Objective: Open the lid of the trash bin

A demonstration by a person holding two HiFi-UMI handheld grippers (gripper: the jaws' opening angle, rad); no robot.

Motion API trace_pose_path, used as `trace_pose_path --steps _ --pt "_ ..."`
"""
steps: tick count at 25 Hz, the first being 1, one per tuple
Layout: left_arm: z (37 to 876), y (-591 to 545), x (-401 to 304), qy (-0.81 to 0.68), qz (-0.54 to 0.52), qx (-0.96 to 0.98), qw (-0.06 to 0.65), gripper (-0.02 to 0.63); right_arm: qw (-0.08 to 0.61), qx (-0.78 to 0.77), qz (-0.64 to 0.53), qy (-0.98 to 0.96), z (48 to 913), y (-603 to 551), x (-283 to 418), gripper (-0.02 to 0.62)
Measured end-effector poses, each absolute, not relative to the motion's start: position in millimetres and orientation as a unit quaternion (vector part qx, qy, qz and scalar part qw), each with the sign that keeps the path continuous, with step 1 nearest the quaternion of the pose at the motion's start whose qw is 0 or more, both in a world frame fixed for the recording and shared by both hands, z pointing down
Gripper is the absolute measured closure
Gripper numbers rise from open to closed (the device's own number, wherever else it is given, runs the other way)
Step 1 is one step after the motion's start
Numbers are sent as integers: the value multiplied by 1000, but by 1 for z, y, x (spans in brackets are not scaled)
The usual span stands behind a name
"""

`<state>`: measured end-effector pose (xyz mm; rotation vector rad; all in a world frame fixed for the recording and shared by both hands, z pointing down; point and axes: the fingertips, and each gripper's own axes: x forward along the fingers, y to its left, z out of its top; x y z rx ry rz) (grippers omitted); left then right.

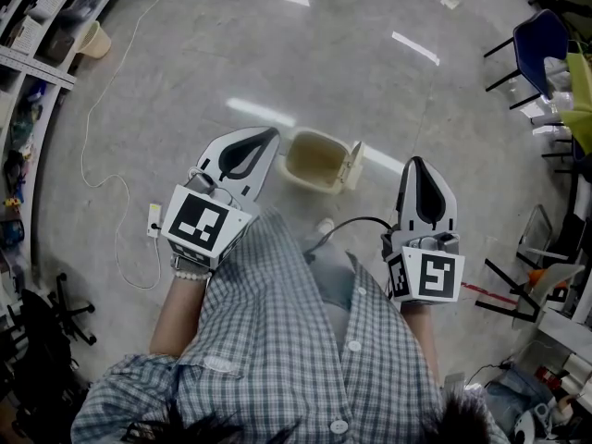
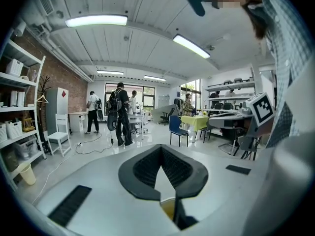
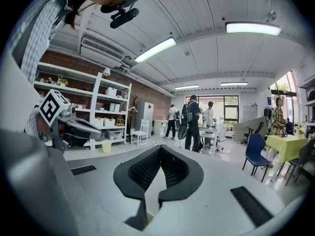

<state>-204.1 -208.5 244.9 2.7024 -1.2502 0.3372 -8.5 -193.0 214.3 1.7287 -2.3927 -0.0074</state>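
Note:
The beige trash bin (image 1: 317, 160) stands on the floor ahead of me, between the two grippers. Its lid (image 1: 352, 166) is tipped up at the bin's right side, and the inside shows. My left gripper (image 1: 270, 135) hovers just left of the bin, pointing forward, jaws shut on nothing. My right gripper (image 1: 416, 162) hangs to the right of the lid, also shut and empty. In the left gripper view the left gripper (image 2: 160, 147) points across the room, and a sliver of the yellowish bin (image 2: 168, 208) shows below the jaws. The right gripper (image 3: 160, 147) faces the room too.
A white power strip (image 1: 154, 220) with a long cable lies on the floor to the left. Shelves (image 1: 28, 35) line the left wall beside a small beige basket (image 1: 92, 40). A blue chair (image 1: 541, 40) stands far right. People (image 2: 120, 112) stand in the distance.

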Motion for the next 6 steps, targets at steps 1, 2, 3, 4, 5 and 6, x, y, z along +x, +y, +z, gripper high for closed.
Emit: trace_pose_path --steps 1,2,3,4,5,6 --pt "245 -209 -205 -417 112 899 72 601 94 584 -2 -806 214 -193 -8 578" --pt "245 -209 -205 -419 111 898 72 601 94 585 -1 -806 215 -193 -8 578" --pt "245 -209 -206 -420 109 898 72 601 93 585 0 -805 215 -193 -7 578" --pt "245 -209 -207 -421 107 898 72 601 93 586 0 -805 216 -193 -7 578" --pt "245 -210 -207 -422 106 898 72 601 92 586 0 -805 217 -192 -7 578" --pt "245 -210 -208 -423 104 897 72 601 92 587 1 -805 217 -192 -7 578"
